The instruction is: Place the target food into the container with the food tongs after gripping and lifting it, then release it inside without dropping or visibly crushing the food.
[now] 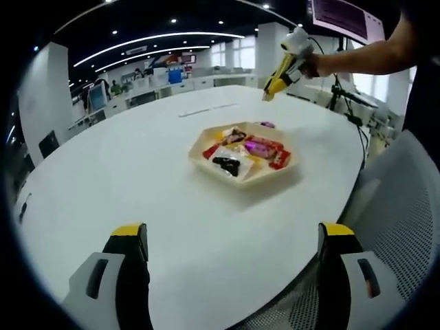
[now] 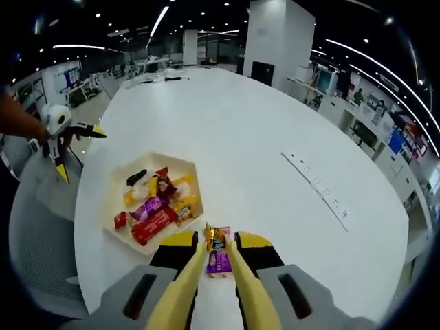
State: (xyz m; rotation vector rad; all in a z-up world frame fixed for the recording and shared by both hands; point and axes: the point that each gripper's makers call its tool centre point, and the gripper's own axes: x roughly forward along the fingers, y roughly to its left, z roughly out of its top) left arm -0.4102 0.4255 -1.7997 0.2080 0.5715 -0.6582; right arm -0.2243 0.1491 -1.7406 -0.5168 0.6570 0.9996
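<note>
A hexagonal wooden tray (image 1: 201, 152) on the white round table (image 1: 137, 158) holds several wrapped snacks, red, purple, yellow and black. My left gripper (image 1: 234, 235) stands open near the table's edge with nothing between its fingers. A hand holds my right gripper (image 1: 282, 72) above the table beyond the tray, its jaws closed on yellow food tongs (image 1: 271, 86). In the right gripper view the tongs (image 2: 237, 282) have their tips slightly apart, and a purple and yellow snack packet (image 2: 218, 256) shows between them beside the tray (image 2: 113, 206). In the left gripper view the packet (image 1: 267, 124) lies on the table under the tongs.
A mesh chair (image 1: 405, 227) stands by the table's edge at the right. A thin strip (image 2: 320, 185) lies across the table's far side. Desks, pillars and monitors fill the office behind. My left gripper (image 2: 81, 155) is over the table's edge at the left.
</note>
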